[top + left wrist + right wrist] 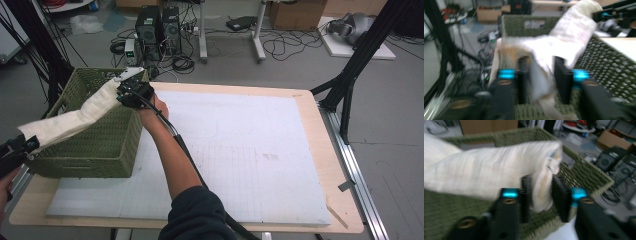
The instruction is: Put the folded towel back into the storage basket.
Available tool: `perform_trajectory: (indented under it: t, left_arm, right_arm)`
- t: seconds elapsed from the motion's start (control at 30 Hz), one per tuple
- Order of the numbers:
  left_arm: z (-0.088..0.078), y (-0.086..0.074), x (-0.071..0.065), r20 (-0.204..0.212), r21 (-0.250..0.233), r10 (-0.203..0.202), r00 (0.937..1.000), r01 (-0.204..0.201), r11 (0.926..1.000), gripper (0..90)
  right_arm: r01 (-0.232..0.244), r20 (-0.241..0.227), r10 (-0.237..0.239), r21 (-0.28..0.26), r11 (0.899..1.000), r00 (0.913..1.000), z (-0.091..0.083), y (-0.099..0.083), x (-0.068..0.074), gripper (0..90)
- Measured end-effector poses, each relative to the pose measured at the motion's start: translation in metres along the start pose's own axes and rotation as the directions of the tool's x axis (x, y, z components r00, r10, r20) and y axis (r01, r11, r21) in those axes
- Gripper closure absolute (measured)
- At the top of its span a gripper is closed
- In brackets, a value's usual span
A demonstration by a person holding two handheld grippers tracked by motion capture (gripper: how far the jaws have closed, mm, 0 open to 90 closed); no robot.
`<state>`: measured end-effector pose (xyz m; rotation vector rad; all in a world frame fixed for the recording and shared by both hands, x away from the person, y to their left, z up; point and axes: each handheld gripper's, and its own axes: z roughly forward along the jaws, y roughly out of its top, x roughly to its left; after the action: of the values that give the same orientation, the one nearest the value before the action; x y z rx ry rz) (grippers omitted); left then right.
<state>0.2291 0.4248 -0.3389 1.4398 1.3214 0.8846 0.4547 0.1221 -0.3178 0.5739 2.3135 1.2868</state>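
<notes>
- Left gripper [22,145] sits at the near-left corner of the green woven basket [95,155], at the worktop's near-left edge; a hand shows behind it.
- In the left gripper view its jaws are spread, with the near end of the white towel [564,42] hanging loose between them. Gaps show on both sides of the cloth, so the pads read as not pinching. The frame is blurred, so a light touch on 1 pad cannot be ruled out.
- The towel [75,117] lies stretched as 1 long roll over the basket. Its long axis runs from the near-left corner up to the far-right corner, sagging slightly in the middle and resting on the rim.
- Right gripper [131,90] is at the far-right corner of the basket. Its forearm reaches in from the bottom, across the white mat [240,150] on the worktop [320,150].
- In the right gripper view its jaws stand parted around the far end of the towel [486,170], and the cloth bulges between them. The left pad looks close to the cloth, with a gap on the right, so this reads as released or nearly so.
- Key relation: both jaw pairs sit at opposite ends of the towel's long axis, and the basket's inside is directly below the cloth.
- Judgement: the towel is set to drop into the basket; the risk is an end catching on the rim.
- Beyond the worktop: the floor, with PC towers [159,27] and cables.
</notes>
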Motion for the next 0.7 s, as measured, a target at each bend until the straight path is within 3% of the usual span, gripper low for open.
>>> perform_trajectory:
  t: [0.1, 0.27, 0.43, 0.53, 0.63, 0.7]
  left_arm:
    - [-0.008, 0.005, 0.0, 0.004, -0.037, 0.001, 1.0, -0.001, 0.9993, 44.5]
    - [-0.013, 0.012, -0.009, 0.04, -0.073, 0.015, 0.9991, -0.012, 0.9973, 44.4]
    - [-0.007, 0.014, -0.026, 0.119, -0.078, 0.022, 0.9926, -0.012, 0.9968, 42.9]
    - [0.002, 0.016, -0.039, 0.192, -0.084, 0.014, 0.9813, 0.003, 0.9965, 39.0]
    - [0.014, 0.017, -0.056, 0.278, -0.078, 0.015, 0.9605, 0.007, 0.9969, 26.6]
    - [0.021, 0.019, -0.068, 0.307, -0.073, 0.025, 0.9513, -0.003, 0.9973, 21.1]
  right_arm:
    - [0.0, 0.008, 0.0, 0.005, 1.0, 1.0, -0.003, -0.001, -0.003, 55.4]
    - [0.007, 0.012, -0.007, -0.015, 1.0, 0.9999, -0.027, 0.0, -0.016, 52.7]
    - [0.009, 0.026, -0.008, -0.033, 0.999, 0.9996, -0.058, -0.003, -0.031, 50.1]
    - [0.009, 0.031, -0.008, -0.034, 0.999, 0.9995, -0.081, -0.008, -0.042, 47.5]
    - [-0.021, 0.016, 0.022, -0.06, 0.998, 0.9996, -0.106, -0.015, -0.055, 39.1]
    - [-0.035, 0.013, 0.036, -0.067, 0.997, 0.9993, -0.122, -0.021, -0.064, 34.5]
